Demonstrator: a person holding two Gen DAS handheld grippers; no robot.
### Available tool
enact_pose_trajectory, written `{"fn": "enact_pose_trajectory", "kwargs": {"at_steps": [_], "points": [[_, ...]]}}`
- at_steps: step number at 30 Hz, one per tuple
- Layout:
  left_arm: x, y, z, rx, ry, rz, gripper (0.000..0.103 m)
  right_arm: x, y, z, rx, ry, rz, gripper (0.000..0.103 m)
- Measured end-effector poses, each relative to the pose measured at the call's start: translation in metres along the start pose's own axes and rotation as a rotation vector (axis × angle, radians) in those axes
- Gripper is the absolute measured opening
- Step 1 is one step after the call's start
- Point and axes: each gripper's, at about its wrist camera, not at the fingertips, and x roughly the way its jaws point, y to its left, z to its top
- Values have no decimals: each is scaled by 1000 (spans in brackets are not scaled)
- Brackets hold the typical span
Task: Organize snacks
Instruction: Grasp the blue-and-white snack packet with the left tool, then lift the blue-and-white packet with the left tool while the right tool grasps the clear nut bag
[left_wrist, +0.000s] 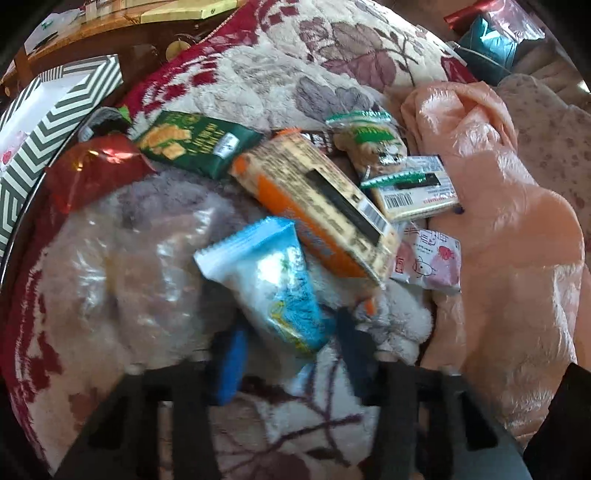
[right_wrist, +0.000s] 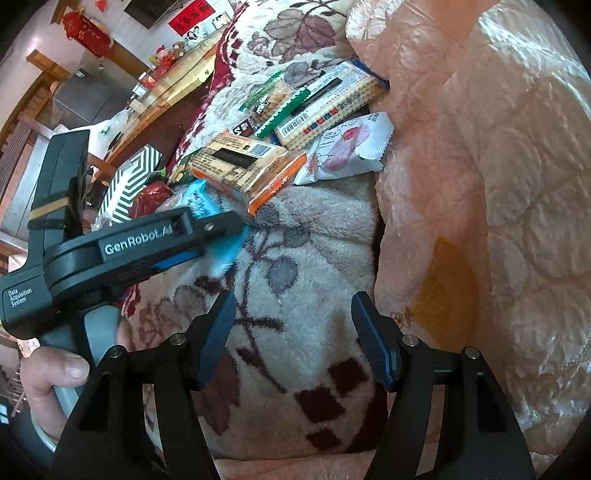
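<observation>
Snack packs lie heaped on a floral fleece blanket (right_wrist: 295, 280). Among them are a long orange cracker pack (left_wrist: 317, 206) (right_wrist: 240, 162), a green cracker bag (left_wrist: 195, 144) and a white cracker pack with a barcode (left_wrist: 417, 184) (right_wrist: 332, 103). A pink strawberry packet (left_wrist: 432, 258) (right_wrist: 347, 147) and a small green-striped biscuit packet (left_wrist: 369, 136) lie with them. My left gripper (left_wrist: 290, 325) (right_wrist: 225, 236) is shut on the lower end of a blue-and-white snack packet (left_wrist: 273, 280). My right gripper (right_wrist: 293, 317) hangs open over bare blanket, nothing between its fingers.
A black-and-white chevron box (left_wrist: 55, 122) (right_wrist: 133, 177) stands at the left past a red foil bag (left_wrist: 92, 166). A shiny peach quilt (left_wrist: 498, 221) (right_wrist: 480, 184) is bunched along the right. A wooden table (right_wrist: 173, 92) runs behind the blanket. A hand (right_wrist: 55, 376) holds the left gripper's handle.
</observation>
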Motion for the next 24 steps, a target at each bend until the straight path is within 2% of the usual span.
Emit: {"fn": "enact_pose_trajectory", "kwargs": {"at_steps": [1,2,10,14,18,24], "points": [[-2,4,0,4,-4,-24,32,0,0,0,-3,3,-2,65],[-3,8,-1,9,0,-43,30,0,1,0,-7,3,-3,65],[-34,24,-25,123,-46,-57,27,5,7,-1,-39,15,-16,65],[-59,38,-35,168,-87,-61,27,3,23,-2,-109,-3,-6,65],[-79,70,-38,129,-118,-36,27,10,38,-5,-169,13,-13,65],[-88,109,-39,71,-157,52,27,31,66,-2,-187,19,34,65]]}}
